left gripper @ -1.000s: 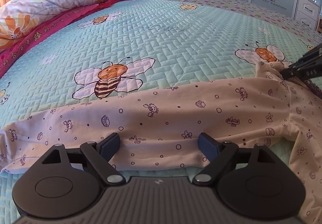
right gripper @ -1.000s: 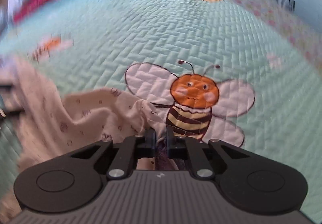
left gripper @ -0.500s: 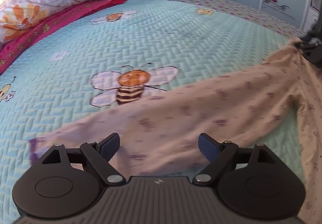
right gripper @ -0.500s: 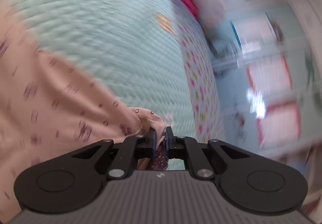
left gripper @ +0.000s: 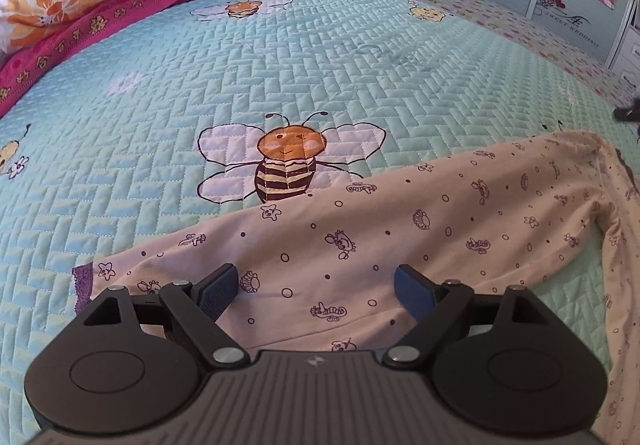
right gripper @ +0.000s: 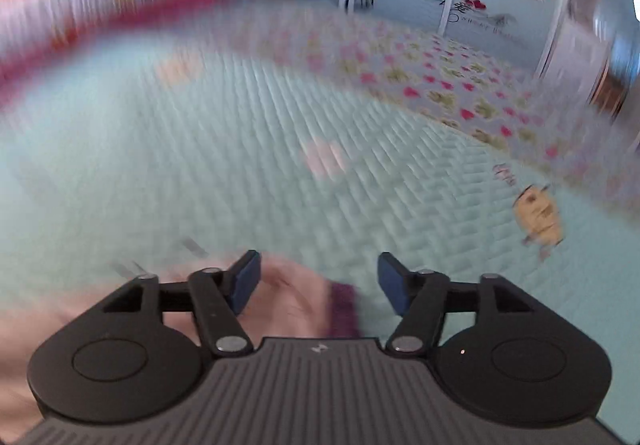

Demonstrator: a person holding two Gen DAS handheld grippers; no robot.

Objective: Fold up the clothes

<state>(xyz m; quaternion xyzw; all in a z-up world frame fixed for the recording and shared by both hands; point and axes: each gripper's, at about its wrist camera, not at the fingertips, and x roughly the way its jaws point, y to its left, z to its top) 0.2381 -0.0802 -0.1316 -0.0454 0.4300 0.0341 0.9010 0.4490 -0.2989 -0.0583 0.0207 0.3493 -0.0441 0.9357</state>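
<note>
A pale turquoise quilted bedspread with a brick-stitch pattern (left gripper: 168,117) fills the view ahead of both grippers. Beyond it to the right stands a blue-tinted sliding wardrobe door (left gripper: 556,1) whose decal reads "SWEET WEDDING". A cream long-sleeved garment printed with small cartoon sea creatures (left gripper: 400,237) lies flat on the spread, its sleeve running under the left gripper (left gripper: 316,287), whose jaws stand wide apart above the cloth without pressing it. A large embroidered bee (left gripper: 286,169) sits just ahead of that gripper. In the blurred right view, the right gripper (right gripper: 318,279) has just been opening; its jaws are apart, with the garment's purple-trimmed edge (right gripper: 342,305) lying loose between them.
</note>
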